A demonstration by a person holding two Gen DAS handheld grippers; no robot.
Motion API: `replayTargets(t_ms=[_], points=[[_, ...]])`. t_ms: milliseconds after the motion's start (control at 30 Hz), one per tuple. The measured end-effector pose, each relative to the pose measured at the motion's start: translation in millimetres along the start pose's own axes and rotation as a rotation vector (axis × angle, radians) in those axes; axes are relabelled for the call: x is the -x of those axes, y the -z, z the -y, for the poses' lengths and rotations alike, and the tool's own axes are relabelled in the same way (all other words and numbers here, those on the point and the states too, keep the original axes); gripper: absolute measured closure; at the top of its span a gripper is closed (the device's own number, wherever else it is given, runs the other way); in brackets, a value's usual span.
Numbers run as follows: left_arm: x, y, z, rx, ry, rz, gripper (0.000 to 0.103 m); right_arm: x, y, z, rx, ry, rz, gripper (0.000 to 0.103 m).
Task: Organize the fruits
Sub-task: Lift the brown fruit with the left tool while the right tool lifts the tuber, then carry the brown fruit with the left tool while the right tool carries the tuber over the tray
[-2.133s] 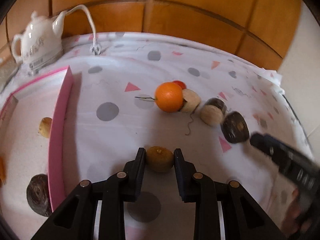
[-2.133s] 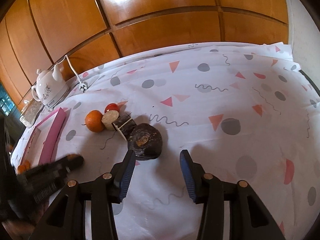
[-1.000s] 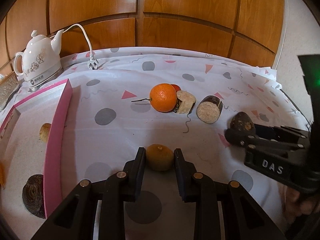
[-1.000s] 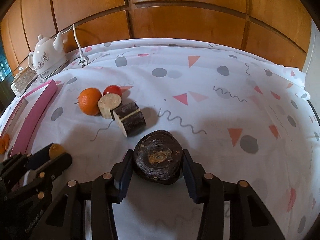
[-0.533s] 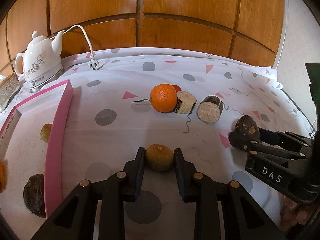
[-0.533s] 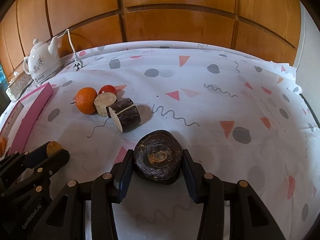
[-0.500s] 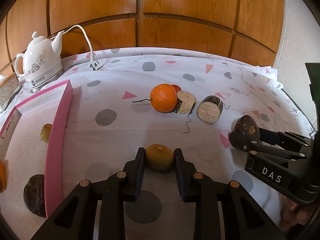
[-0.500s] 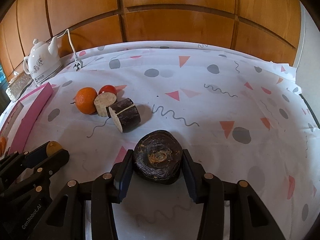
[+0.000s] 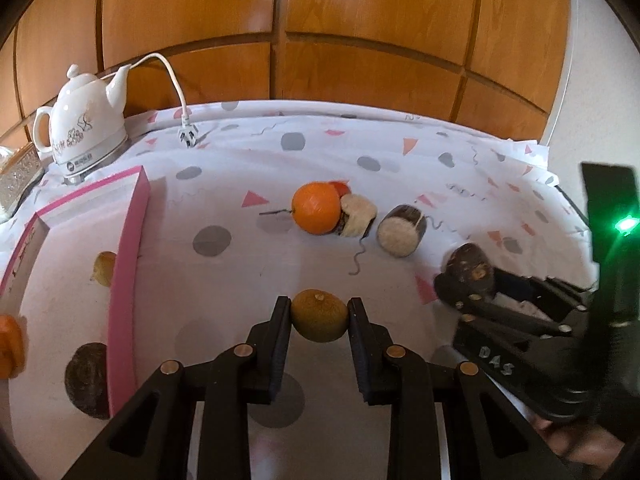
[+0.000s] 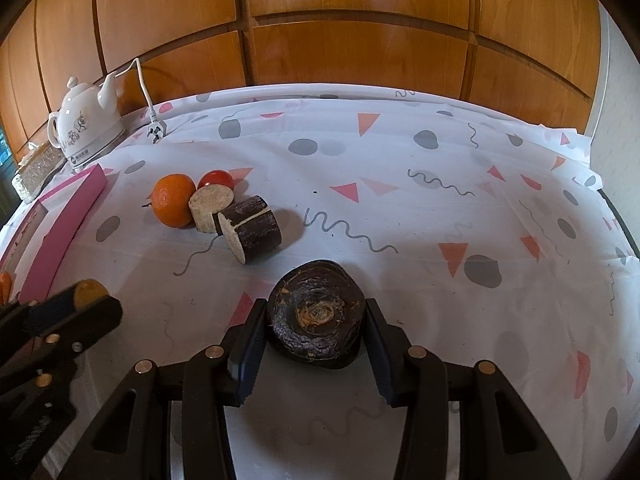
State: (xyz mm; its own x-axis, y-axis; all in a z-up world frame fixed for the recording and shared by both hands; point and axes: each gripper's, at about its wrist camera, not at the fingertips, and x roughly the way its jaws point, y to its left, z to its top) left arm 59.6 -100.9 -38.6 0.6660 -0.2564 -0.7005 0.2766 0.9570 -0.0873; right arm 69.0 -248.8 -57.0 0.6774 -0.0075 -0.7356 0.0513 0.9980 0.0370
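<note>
Left wrist view, table: white tablecloth [image 9: 320, 148] printed with grey dots, pink triangles and squiggles, against a wall of orange-brown wood panels [image 9: 360, 20].
Box: shallow pink-walled cardboard box [image 9: 128, 264] on the left of the cloth; inside it a dark brown round fruit [image 9: 86, 384], a small tan fruit [image 9: 103, 268] and an orange piece [image 9: 10, 344] at the frame edge.
Kettle: white ceramic electric kettle [image 9: 86, 128] at the far left corner, its white cord and plug [image 9: 186, 134] lying on the cloth.
Left gripper: black two-finger left gripper [image 9: 319, 318], jaws clamped on a small olive-brown round fruit [image 9: 319, 315], which sits right of the box wall, outside the box.
Right gripper: black two-finger right gripper [image 10: 316, 332], jaws clamped on a dark brown wrinkled round fruit [image 10: 316, 316]; whether it touches the cloth cannot be told.
Loose group, mid-cloth: bright orange round fruit [image 10: 173, 199] touching a pale cut-faced dark-skinned cylinder [image 10: 210, 207]; a small red tomato-like fruit [image 10: 216, 178] just behind them.
Second cylinder: dark-skinned cylinder with a pale cut end [image 10: 252, 234], lying on its side just beside that group, on the side nearer the right gripper.
</note>
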Motion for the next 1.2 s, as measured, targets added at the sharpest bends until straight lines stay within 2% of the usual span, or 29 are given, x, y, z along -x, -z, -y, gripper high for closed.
replayTargets(t_ms=[367, 600, 933, 1200], points=[[19.8, -8.2, -4.8, 0.03, 0.001, 0.016, 0.075, 0.0, -0.4, -3.3, 0.018, 0.015, -0.004, 0.056], [37.4, -16.6, -16.7, 0.045, -0.014, 0.05, 0.075, 4.1, 2.2, -2.2, -0.007, -0.016, -0.005, 0.056], [52.5, -30.5, -54.3, 0.1, -0.066, 0.08, 0.075, 7.3, 1.4, -15.9, 0.002, -0.07, -0.02, 0.057], [48.0, -29.8, -100.5, 0.185, -0.122, 0.05, 0.075, 21.7, -1.9, -33.9, 0.015, -0.122, -0.013, 0.057]])
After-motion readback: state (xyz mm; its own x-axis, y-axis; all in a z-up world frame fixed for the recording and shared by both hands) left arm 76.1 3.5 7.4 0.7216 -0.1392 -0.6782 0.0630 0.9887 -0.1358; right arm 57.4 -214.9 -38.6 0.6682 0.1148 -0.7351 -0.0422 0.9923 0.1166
